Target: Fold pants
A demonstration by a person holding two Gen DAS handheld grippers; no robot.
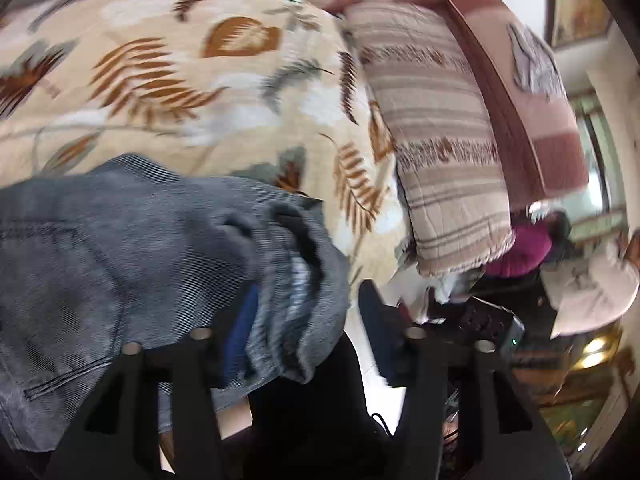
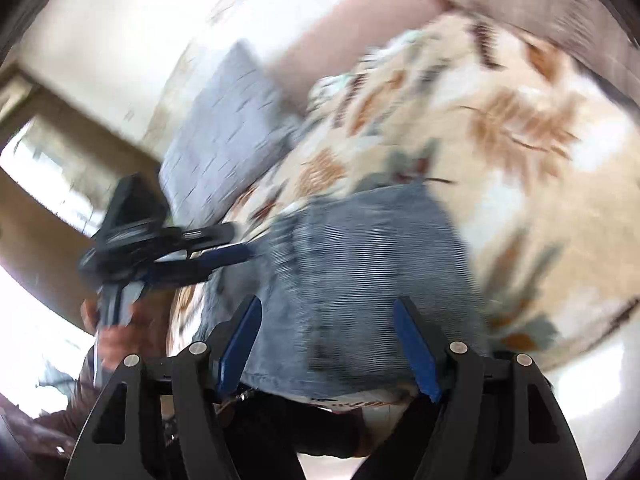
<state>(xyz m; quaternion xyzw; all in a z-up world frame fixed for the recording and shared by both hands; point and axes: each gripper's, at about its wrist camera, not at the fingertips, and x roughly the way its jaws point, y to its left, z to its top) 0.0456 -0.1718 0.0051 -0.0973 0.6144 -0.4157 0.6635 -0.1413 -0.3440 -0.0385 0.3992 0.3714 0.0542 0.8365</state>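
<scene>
Grey pants on a leaf-print bedspread, with both tongs at the waistband end.

The grey pants [image 1: 132, 248] are seen bunched on the leaf-print bedspread [image 1: 180, 80] of a bed, with the striped blanket [image 1: 436, 136] lying beside the bedspread, past the pants. In the left wrist view the left tongs [image 1: 316, 344] are seen spread, with waistband fabric draped over the one blue pad; a firm pinch cannot be told. In the right wrist view the right tongs [image 2: 332, 344] are held spread just above the pants [image 2: 360, 272], nothing clamped between them. The left tongs [image 2: 224, 246] are seen there at the pants' edge; that view is blurred. A grey cushion [image 2: 224, 136] is seen beside the bedspread [image 2: 520, 140].
</scene>
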